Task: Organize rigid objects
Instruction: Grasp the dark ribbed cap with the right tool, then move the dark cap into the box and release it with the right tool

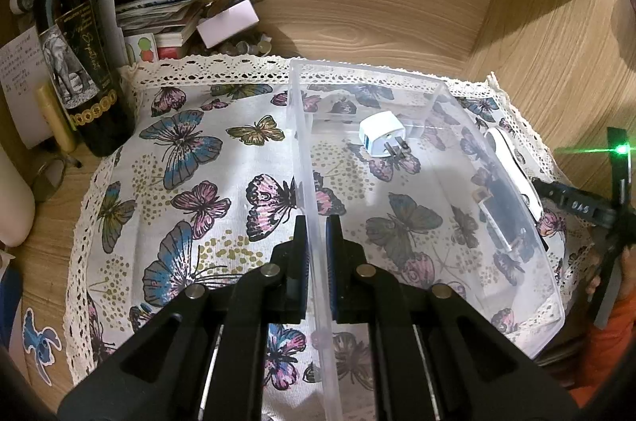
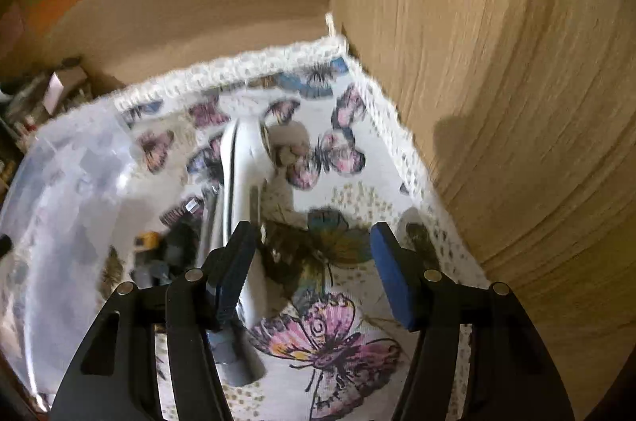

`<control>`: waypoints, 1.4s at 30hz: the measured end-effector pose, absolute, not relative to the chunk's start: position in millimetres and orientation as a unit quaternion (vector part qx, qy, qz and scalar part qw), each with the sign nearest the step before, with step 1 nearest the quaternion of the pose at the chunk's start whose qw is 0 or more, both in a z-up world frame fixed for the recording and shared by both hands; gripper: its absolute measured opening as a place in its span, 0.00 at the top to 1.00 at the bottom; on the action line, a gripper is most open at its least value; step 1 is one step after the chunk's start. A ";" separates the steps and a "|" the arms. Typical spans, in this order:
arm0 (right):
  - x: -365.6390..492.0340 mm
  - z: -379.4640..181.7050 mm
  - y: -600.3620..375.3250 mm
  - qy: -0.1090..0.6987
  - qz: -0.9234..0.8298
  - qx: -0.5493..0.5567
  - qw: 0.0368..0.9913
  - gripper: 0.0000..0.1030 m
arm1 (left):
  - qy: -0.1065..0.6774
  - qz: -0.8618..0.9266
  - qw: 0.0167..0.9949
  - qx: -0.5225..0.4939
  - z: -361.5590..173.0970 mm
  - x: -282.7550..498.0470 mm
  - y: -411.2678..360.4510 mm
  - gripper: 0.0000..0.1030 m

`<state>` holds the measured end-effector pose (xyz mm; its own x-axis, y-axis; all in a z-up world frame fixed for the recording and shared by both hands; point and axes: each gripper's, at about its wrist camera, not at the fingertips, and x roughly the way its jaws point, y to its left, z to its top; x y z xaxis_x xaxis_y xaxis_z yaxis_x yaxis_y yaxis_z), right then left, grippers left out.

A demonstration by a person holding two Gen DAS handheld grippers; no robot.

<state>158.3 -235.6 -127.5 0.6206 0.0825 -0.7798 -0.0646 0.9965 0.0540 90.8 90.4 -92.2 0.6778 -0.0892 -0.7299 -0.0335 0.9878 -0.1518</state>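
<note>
Left wrist view, far left: a dark wine bottle (image 1: 75, 63) and a heap of papers (image 1: 151, 11) are stood off the butterfly cloth (image 1: 190, 158), apparently kept out of the sorting area.
Left gripper (image 1: 317, 238): its jaws are closed onto the near left wall of the clear plastic bin (image 1: 306, 127), one finger outside, one inside; the bin is judged to be steadied this way so that it does not slide on the cloth.
Bin contents: a white plug adapter (image 1: 382, 139) is seen lying on its side towards the far end, already sorted.
Bin right wall: a white elongated device (image 1: 512, 162) is seen just outside it, on the cloth, beside a darker item that cannot be identified.
Right wrist view: the picture is blurred.
Right gripper (image 2: 312, 254): its jaws are spread wide with nothing between them; the left finger (image 2: 234, 262) is placed just beside the white device (image 2: 242, 158), which is judged the next thing to be taken.
Far right: a wooden side panel (image 2: 497, 103) is seen close by, so room for the approach is limited.
</note>
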 end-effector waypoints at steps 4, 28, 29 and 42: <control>165.5 -137.8 -228.6 0.444 0.046 0.003 0.895 0.50 | 0.401 -0.014 0.913 -0.074 -92.7 90.0 89.2 0.92; 136.2 -59.7 -149.3 0.332 0.142 -0.030 0.932 0.71 | 0.394 -0.020 0.914 -0.093 -92.3 85.9 91.9 0.93; 136.0 -58.0 -143.8 0.330 0.148 -0.034 0.932 0.71 | 0.393 -0.020 0.914 -0.094 -92.4 85.7 91.6 0.93; 147.9 -56.5 -77.6 0.336 0.216 -0.088 0.912 0.71 | 0.387 -0.025 0.917 -0.099 -93.2 83.8 93.4 0.93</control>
<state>147.9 -77.6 -56.5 0.6805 0.3349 -0.6517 -0.4537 0.8910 -0.0159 83.8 93.4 -93.2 0.6999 -0.1218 -0.7037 -0.0318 0.9791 -0.2011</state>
